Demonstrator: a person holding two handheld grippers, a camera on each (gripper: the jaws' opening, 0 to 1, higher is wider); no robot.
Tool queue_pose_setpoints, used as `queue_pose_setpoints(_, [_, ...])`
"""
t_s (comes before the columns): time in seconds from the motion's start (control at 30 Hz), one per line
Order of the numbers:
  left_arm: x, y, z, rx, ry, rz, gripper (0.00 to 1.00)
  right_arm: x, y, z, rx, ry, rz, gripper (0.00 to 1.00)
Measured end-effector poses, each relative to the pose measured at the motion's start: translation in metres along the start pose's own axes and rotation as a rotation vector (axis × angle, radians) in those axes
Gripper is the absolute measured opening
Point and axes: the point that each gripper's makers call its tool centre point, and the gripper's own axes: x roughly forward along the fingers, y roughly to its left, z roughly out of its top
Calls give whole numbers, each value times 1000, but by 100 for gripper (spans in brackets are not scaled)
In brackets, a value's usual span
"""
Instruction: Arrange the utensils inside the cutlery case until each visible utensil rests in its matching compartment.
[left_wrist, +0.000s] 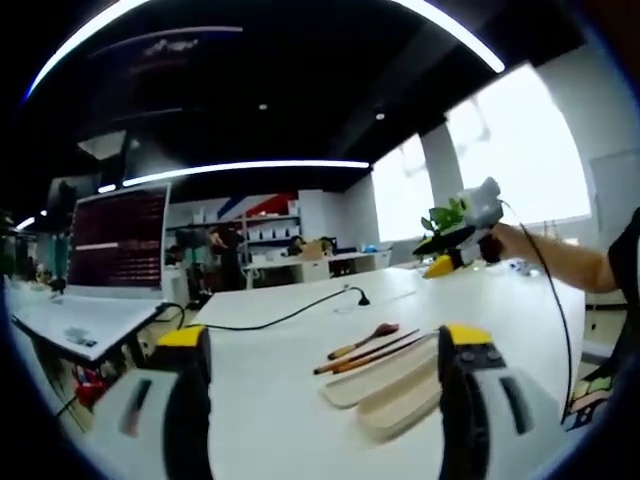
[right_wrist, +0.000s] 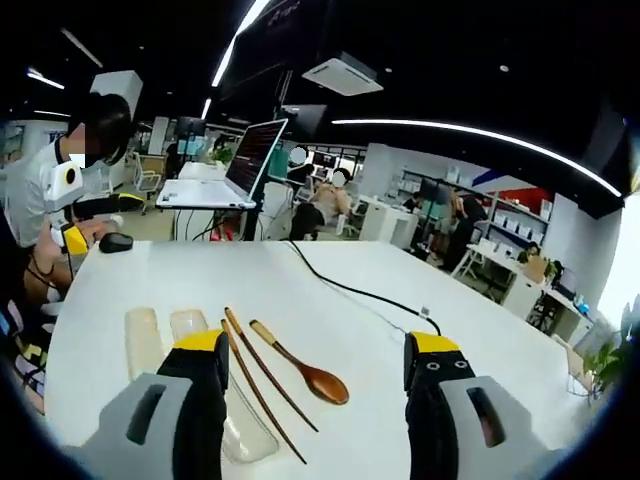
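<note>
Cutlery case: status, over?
Both grippers open, empty, off the table. Wooden spoon and brown chopsticks lie on the white table beside the pale cutlery case, not in compartments. Black cable behind, clear.

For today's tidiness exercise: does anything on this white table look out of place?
Yes. The wooden spoon and chopsticks lie loose on the table beside the cutlery case halves, not in any compartment.

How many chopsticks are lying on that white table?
2 chopsticks, side by side on the white table, between the wooden spoon and the pale cutlery case. The right gripper's near jaw covers part of the case, so more could be hidden.
</note>
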Motion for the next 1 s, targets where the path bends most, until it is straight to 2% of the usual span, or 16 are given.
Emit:
queue_pose_setpoints(0.17, [-1, 4, -1, 0, 5, 11, 100, 17, 7, -6, -21, 34, 48, 69])
queue_pose_setpoints(0.27, [-1, 7, -1, 9, 8, 25, 100, 21, 6, -6, 0, 12, 60, 65])
queue_pose_setpoints(0.3, [-2, 8, 0, 9, 2, 31, 100, 23, 6, -8, -5, 22, 65, 61])
queue_pose_setpoints(0.37, [-1, 7, -1, 11, 3, 24, 100, 27, 5, -15, -29, 55, 69, 62])
queue_pose_setpoints(0.5, [1, 4, -6, 22, 28, 9, 100, 36, -3, -23, 3, 94, 51, 62])
queue_pose_setpoints(0.6, [1, 1, -5, 36, 24, 2, 100, 42, 1, -32, 5, 134, 73, 59])
queue_pose_setpoints(0.7, [0, -1, -4, 42, 24, -11, 100, 51, 2, -38, -31, 180, 88, 57])
queue_pose_setpoints(0.8, [0, 0, -5, 34, 29, -18, 100, 55, 6, -47, -102, 247, 127, 57])
queue_pose_setpoints(0.83, [0, 1, -6, 31, 31, -19, 100, 57, 6, -48, -109, 252, 127, 55])
queue_pose_setpoints(0.9, [0, 2, -7, 25, 37, -20, 100, 59, 13, -53, -140, 287, 171, 48])
queue_pose_setpoints(1.0, [1, 3, -9, 22, 43, -17, 100, 64, 18, -54, -166, 315, 183, 45])
